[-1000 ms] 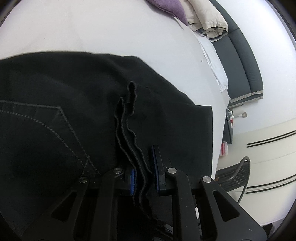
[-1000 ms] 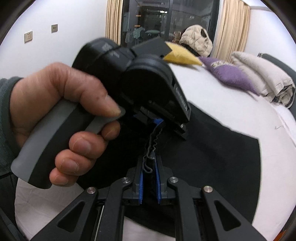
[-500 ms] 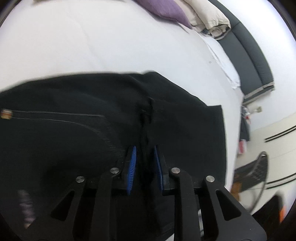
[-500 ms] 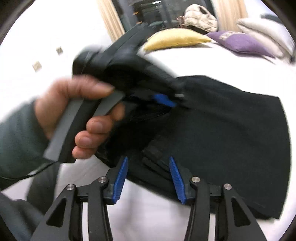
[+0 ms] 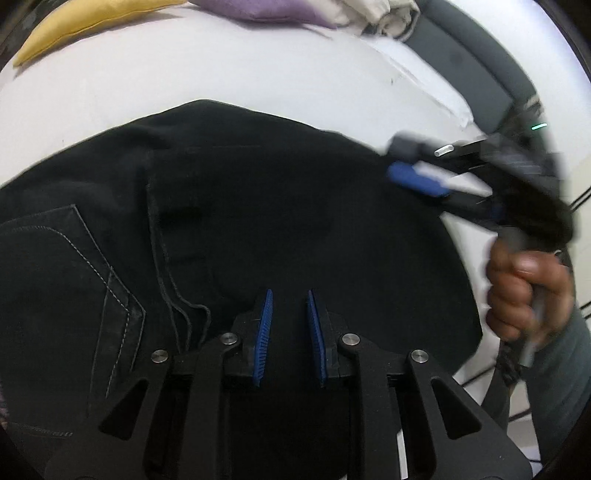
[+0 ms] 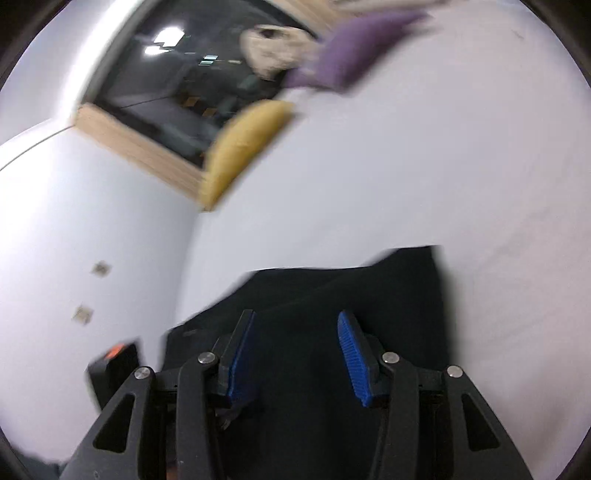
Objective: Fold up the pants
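Both tongs have let go of the wavy seam edge they pinched a second ago, and the right one has swung away from the left hand to the far side of the cloth. Now the left tongs (image 5: pixel 288 314) hover just over the pants (image 5: pixel 258 206) with a narrow gap between the blue pads (image 5: pixel 264 332); no fold of cloth shows between them, so they are released. The right tongs (image 6: pixel 295 332) stand wider, with the jaws closing a little and nothing gripped, only dark cloth lying below them. In the left view those tongs appear blurred at the right edge of the pants, held by the person's right hand (image 5: pixel 524 291) in a grey sleeve (image 5: pixel 554 373). The pants are black and lie spread on the white bed (image 5: pixel 184 66), with a stitched pocket (image 5: pixel 74 266) on the left and a seam edge (image 5: pixel 166 258) running down just beside it. At the head of the bed lie a yellow pillow (image 6: pixel 243 147) and a purple pillow (image 6: pixel 354 55), with beige bedding (image 5: pixel 384 11) next to them. The right view is smeared by motion, so fine detail there cannot be told.
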`<act>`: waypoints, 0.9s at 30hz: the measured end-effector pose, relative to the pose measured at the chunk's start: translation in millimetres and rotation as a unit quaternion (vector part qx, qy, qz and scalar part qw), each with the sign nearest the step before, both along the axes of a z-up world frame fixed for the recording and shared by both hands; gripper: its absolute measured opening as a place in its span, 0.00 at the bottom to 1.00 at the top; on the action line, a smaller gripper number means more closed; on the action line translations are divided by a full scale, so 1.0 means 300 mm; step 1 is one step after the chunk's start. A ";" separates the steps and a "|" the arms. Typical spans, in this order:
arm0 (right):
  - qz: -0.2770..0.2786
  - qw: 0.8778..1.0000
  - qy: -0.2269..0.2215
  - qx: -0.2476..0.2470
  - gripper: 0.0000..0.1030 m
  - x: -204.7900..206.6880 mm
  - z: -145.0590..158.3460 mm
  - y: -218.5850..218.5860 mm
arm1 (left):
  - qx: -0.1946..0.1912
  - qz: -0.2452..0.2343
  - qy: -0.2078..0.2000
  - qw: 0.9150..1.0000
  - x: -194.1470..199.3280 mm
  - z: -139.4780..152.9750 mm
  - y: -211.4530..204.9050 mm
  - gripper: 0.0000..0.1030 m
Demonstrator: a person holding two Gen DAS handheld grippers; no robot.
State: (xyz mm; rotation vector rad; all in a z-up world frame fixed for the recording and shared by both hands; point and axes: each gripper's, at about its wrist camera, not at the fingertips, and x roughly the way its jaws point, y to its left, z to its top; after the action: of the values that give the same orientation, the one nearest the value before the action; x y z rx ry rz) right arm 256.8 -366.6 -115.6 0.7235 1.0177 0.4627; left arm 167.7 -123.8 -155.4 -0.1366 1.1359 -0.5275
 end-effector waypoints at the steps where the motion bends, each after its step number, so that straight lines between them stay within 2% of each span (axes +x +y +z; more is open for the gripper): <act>1: -0.014 1.000 0.007 -0.001 0.34 0.013 -0.033 -0.026 | -0.003 -0.001 0.002 1.000 0.002 -0.003 0.004 0.18; 2: -0.028 1.000 0.009 0.002 0.14 0.016 -0.060 -0.053 | -0.002 -0.004 0.002 1.000 -0.002 -0.004 0.013 0.18; 3: -0.047 0.999 0.013 0.008 0.04 0.017 -0.076 -0.081 | 0.002 -0.006 0.000 1.000 -0.004 -0.003 0.015 0.18; 5: -0.074 0.997 0.012 0.012 0.04 0.006 -0.071 -0.115 | 0.017 -0.008 -0.008 1.000 -0.016 0.001 0.001 0.18; 7: -0.085 0.996 0.003 -0.011 0.07 -0.059 -0.009 -0.147 | 0.029 -0.007 -0.017 0.999 -0.036 0.002 -0.017 0.18; 9: -0.060 0.998 -0.018 -0.006 0.22 -0.118 0.057 -0.127 | 0.037 -0.005 -0.025 0.999 -0.056 0.006 -0.034 0.18; 12: 0.002 0.999 -0.042 0.013 0.27 -0.247 0.134 -0.068 | 0.048 -0.004 -0.029 0.998 -0.067 0.009 -0.064 0.18; 14: 0.034 0.999 -0.030 0.021 0.36 -0.340 0.123 -0.024 | 0.053 -0.003 -0.029 0.998 -0.072 0.010 -0.079 0.18; 15: 0.041 0.999 -0.014 0.014 0.37 -0.370 0.101 -0.014 | 0.053 -0.001 -0.029 0.998 -0.075 0.009 -0.082 0.18; 17: 0.043 0.999 0.029 -0.001 0.36 -0.396 0.012 0.002 | 0.055 0.001 -0.029 0.998 -0.063 0.005 -0.107 0.18; 18: 0.028 0.999 0.033 0.004 0.25 -0.432 -0.020 -0.016 | 0.057 0.001 -0.029 0.998 -0.063 0.004 -0.118 0.18; 21: -0.019 0.999 0.048 0.010 0.12 -0.491 -0.023 -0.099 | 0.058 0.000 -0.028 0.998 -0.067 0.004 -0.129 0.18; 23: -0.038 0.997 0.060 -0.029 0.11 -0.509 0.011 -0.132 | 0.057 0.001 -0.027 0.998 -0.058 0.001 -0.122 0.18; 25: -0.024 0.996 0.044 -0.076 0.12 -0.464 0.070 -0.113 | 0.060 0.001 -0.030 0.998 -0.067 0.001 -0.114 0.18; 27: -0.006 0.997 0.013 -0.079 0.17 -0.417 0.129 -0.078 | 0.065 0.001 -0.031 0.997 -0.068 -0.002 -0.119 0.18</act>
State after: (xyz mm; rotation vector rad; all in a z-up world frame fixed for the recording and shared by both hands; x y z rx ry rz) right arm 131.8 -390.0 -77.0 0.5954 1.0622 0.3590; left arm 147.2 -159.4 -155.9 -0.0087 1.1053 -0.4513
